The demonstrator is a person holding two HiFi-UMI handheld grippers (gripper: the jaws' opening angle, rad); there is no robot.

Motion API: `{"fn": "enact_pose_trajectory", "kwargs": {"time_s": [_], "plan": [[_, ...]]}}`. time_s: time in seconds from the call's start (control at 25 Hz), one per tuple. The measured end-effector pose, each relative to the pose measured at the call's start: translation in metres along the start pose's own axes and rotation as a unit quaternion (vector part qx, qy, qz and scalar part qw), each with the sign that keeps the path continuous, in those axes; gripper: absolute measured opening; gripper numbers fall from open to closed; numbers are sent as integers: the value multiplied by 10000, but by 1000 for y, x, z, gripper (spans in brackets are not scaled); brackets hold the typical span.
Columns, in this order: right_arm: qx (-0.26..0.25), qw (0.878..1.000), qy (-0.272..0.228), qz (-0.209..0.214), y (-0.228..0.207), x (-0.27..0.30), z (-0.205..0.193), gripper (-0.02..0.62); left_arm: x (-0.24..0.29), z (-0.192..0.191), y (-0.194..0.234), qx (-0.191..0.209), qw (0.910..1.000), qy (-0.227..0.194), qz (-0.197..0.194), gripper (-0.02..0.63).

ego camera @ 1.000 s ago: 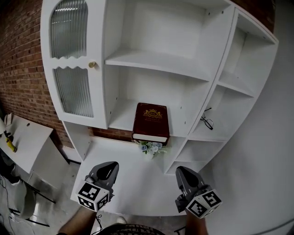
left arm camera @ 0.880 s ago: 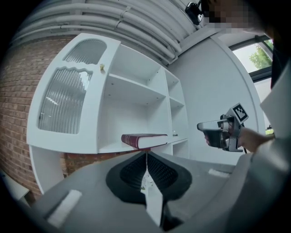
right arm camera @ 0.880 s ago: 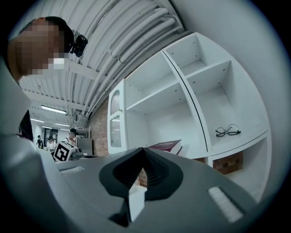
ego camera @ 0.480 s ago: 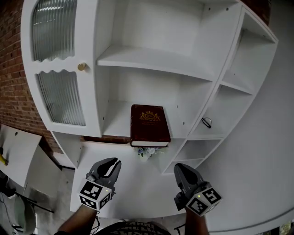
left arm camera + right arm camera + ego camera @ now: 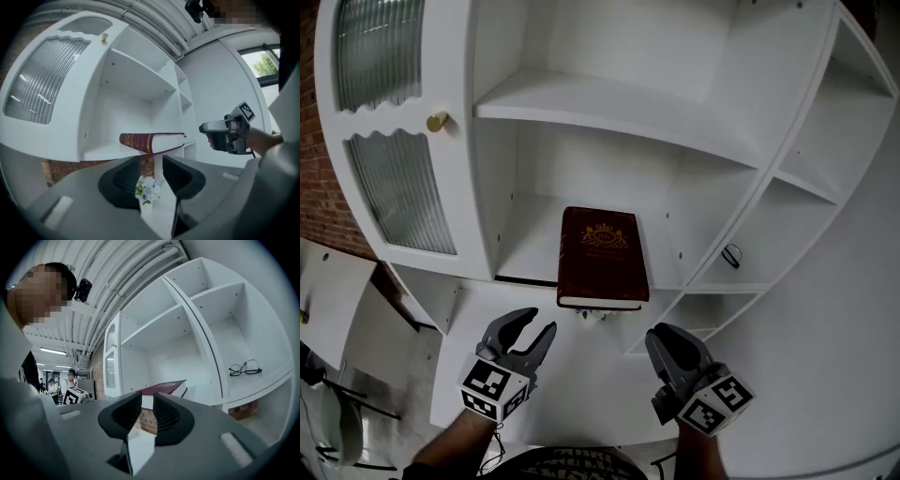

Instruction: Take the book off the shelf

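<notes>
Head view shows the approach step: left claw gapes empty, right claw has just been opening (nothing between). Next, I'd straddle the book at its overhanging edge and clench.

I read this place as a large workshop or lab hall with a home corner staged inside it. In the right gripper view, bare ceiling pipes and a strip light run overhead, and people stand far back in the open hall. A brick wall lies behind a white shelf unit with a ribbed glass door and a brass knob. The unit carries household things: a red book, a pair of glasses and a small bunch of flowers. A plain white tabletop stands at the left. A window shows trees.
</notes>
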State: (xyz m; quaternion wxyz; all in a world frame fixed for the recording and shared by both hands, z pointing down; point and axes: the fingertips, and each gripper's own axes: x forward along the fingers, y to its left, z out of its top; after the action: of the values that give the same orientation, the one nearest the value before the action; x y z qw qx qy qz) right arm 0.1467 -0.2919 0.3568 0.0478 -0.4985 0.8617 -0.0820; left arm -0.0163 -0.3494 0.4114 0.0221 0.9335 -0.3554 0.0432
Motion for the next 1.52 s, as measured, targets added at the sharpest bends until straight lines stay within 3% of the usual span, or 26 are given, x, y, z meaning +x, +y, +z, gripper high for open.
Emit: {"fn": "enact_pose_trajectory", "kwargs": {"time_s": [0.24,0.44,0.72,1.08,1.28,1.52], "plan": [[134,9988,58,461,-28,27,9,154,23,10,7,9,9998,-93,195,194],[433,9948,174,911,-42,51,8,285,41,12,10,-4,9997,-81,243,233],[1015,9842,268,1429,-49,75,12,363,51,15,6,-81,9999,-61,98,256],[1005,9797,616,1619,-47,95,-3,367,65,17,0,97,9999,131,33,256],[735,9866,565,1343,-45,92,-5,360,67,17,-2,89,9998,189,69,255],[994,9864,507,1207,-40,73,-9,310,51,11,-18,58,9999,112,21,244]]}}
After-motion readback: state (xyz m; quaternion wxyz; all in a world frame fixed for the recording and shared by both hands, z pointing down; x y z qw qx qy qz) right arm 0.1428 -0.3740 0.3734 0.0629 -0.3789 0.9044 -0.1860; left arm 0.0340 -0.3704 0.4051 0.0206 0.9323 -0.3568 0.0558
